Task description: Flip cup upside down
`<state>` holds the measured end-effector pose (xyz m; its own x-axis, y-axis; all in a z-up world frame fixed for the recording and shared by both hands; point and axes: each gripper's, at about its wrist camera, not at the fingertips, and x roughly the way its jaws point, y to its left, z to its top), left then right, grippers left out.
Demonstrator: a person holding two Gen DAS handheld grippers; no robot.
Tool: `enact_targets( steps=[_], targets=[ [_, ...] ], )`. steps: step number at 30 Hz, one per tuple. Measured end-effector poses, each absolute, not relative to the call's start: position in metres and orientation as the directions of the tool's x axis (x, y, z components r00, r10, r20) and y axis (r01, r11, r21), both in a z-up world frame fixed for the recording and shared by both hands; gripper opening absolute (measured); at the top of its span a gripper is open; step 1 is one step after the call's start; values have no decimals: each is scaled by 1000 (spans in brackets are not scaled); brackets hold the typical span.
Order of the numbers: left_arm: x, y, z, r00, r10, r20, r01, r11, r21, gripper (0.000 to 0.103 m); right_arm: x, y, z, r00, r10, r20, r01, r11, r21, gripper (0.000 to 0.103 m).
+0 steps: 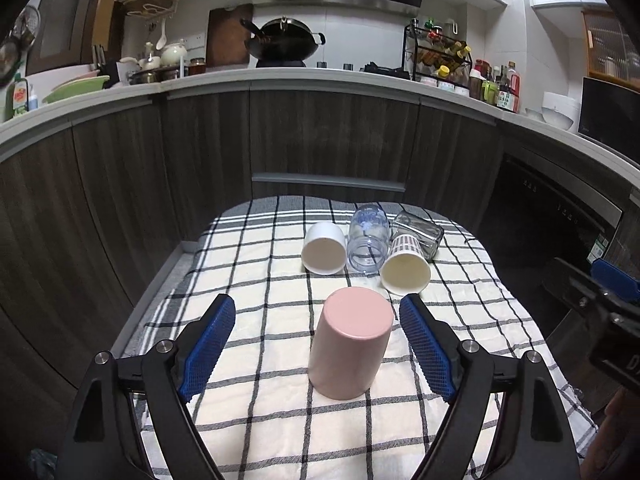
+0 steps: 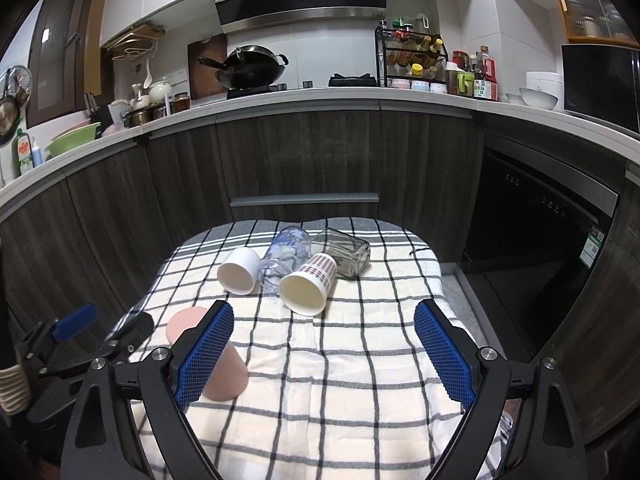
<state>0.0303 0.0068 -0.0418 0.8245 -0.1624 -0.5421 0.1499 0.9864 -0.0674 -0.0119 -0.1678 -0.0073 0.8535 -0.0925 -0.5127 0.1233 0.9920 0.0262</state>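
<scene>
A pink cup [image 1: 349, 342] stands upside down on the checked cloth [image 1: 260, 280], between the blue pads of my left gripper [image 1: 316, 340], which is open and not touching it. In the right wrist view the pink cup [image 2: 226, 372] sits at the left, partly hidden behind the left pad. My right gripper [image 2: 324, 352] is open and empty over the cloth [image 2: 360, 360]. The left gripper [image 2: 100, 328] shows at that view's left edge.
Behind the pink cup lie a white cup [image 1: 324, 248], a clear blue-printed cup [image 1: 367, 240], a plaid paper cup [image 1: 405, 268] and a glass jar [image 1: 420, 232], all on their sides. Dark kitchen cabinets [image 1: 320, 140] stand beyond the table's far edge.
</scene>
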Motion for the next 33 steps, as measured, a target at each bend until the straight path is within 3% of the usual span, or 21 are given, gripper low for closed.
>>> enact_targets(
  steps=[33],
  targets=[
    [5, 14, -24, 845, -162, -509, 135, 987, -90, 85, -23, -162, -5, 871, -126, -475, 149, 989, 12, 93]
  ],
)
